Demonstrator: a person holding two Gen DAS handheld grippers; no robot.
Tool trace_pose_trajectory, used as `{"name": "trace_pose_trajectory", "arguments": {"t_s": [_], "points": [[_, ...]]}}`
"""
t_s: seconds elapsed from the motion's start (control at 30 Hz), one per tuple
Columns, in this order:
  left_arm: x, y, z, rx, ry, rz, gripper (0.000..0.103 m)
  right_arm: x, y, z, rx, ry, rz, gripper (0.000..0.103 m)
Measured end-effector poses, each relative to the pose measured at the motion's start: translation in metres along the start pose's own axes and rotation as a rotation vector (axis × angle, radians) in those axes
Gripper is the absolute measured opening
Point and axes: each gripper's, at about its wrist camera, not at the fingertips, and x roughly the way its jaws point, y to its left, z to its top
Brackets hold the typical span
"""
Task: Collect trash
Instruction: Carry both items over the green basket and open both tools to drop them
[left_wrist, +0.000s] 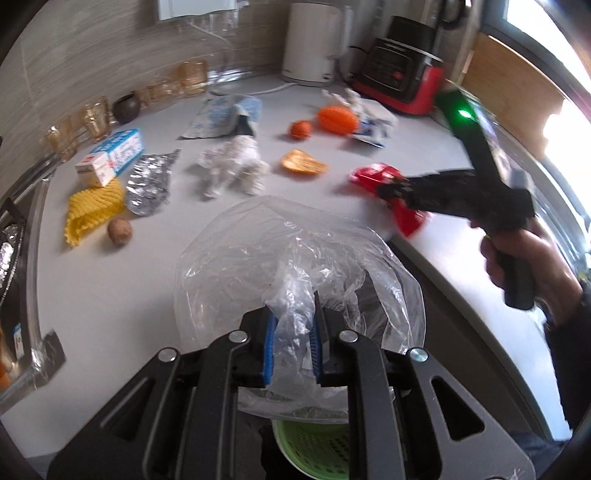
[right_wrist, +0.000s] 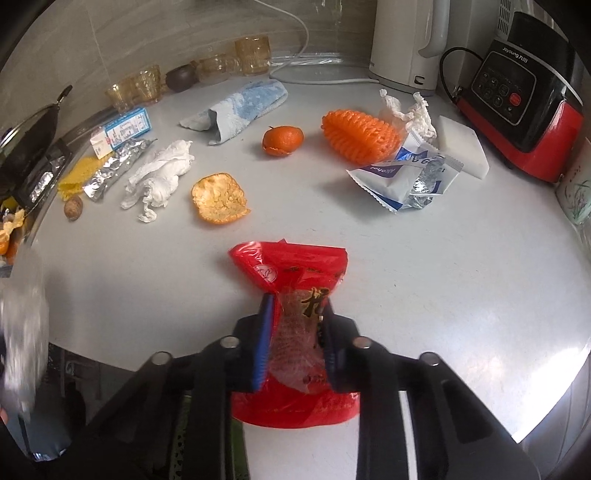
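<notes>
— So, what have my claws got right now?

— My right gripper (right_wrist: 295, 306) is clenched on a red snack wrapper (right_wrist: 295, 273). The blue pads (right_wrist: 263, 347) pinch its crumpled middle, and the wrapper fans out past the fingertips over the near part of the white countertop (right_wrist: 461, 295). My left gripper (left_wrist: 293, 325) is clamped on a bunched edge of a clear plastic bag (left_wrist: 295, 251), which billows open ahead of the fingers, above the counter's front edge. Under that claw I see a green perforated basket (left_wrist: 314, 450).

— And from the left camera, where is the right one?

— Off to the right side, blurred, with the red wrapper in its tips near the counter edge, just beside the bag's rim.

— What trash is lying farther out?

— Beyond the wrapper sits an orange peel piece (right_wrist: 219, 199), pith side up. Left of it lies a crumpled white tissue (right_wrist: 159, 177), then a foil wrapper (right_wrist: 114, 170) and a yellow foam net (right_wrist: 74, 181), with a walnut (right_wrist: 73, 207) near them. A small blue-and-white carton (right_wrist: 122, 129) stands behind those. Farther back I see a tangerine (right_wrist: 282, 139), an orange foam net (right_wrist: 360, 136) and, touching it, a torn blue-and-white packet (right_wrist: 402, 177) with crumpled plastic behind.

— Anything else along the wall?

— A blue cloth (right_wrist: 243, 107), amber glasses (right_wrist: 144, 86), a white kettle (right_wrist: 410, 44) and a red-and-black appliance (right_wrist: 524, 96) in the right corner.
</notes>
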Motion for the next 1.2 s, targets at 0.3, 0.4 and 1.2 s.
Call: {"name": "trace_pose_trajectory", "arguments": {"t_s": [0.3, 0.4, 1.2], "points": [[-0.013, -0.038, -0.027, -0.046, 0.027, 0.038, 0.015, -0.037, -0.003, -0.014, -0.041, -0.049, 0.081, 0.014], [-0.023, -0.044, -0.033, -0.079, 0.021, 0.055, 0.015, -0.066, 0.005, -0.028, -0.072, -0.052, 0.124, 0.014], [-0.060, -0.005, -0.125, 0.036, 0.111, 0.006, 0.015, 0.040, 0.138, -0.235, 0.011, 0.217, 0.073, 0.029]]}}
